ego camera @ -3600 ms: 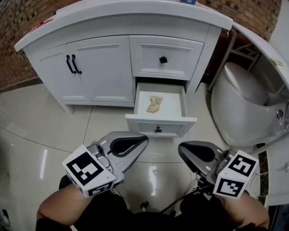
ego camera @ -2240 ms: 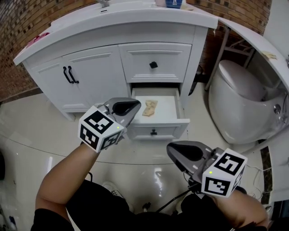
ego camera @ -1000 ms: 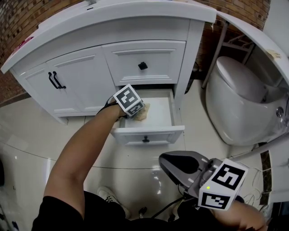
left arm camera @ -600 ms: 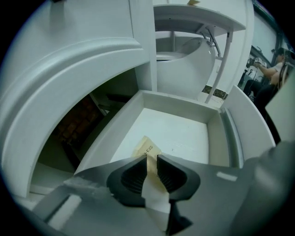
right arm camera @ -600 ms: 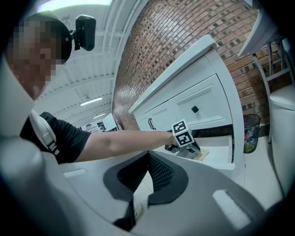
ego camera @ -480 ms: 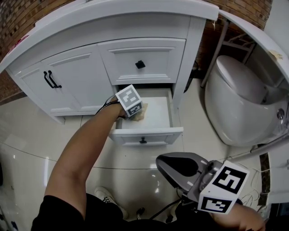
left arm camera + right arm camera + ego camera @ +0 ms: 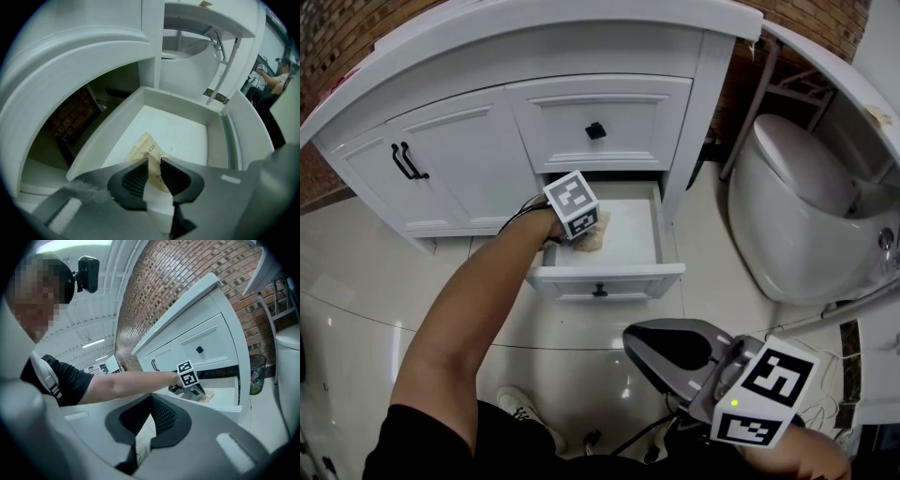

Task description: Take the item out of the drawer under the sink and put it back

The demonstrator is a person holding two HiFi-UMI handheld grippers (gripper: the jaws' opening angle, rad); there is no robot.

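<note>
**Left claw (image 7: 579, 236) set in the open drawer (image 7: 609, 273), right claw (image 7: 631, 337) held apart.**

Head view: the tan packet (image 7: 594, 242) is seen on the drawer bottom, just under and beside the left claw's tips. The right claw is held low over the tiled floor (image 7: 356, 281), well apart from the drawer. Left gripper view: the jaws are parted, having just been opening. The packet is seen in the gap just beyond them, and the pads seem not to press on it, though this is hard to judge. Right gripper view: the jaws are pressed together on nothing, with the white vanity (image 7: 206, 324) ahead of them.
</note>
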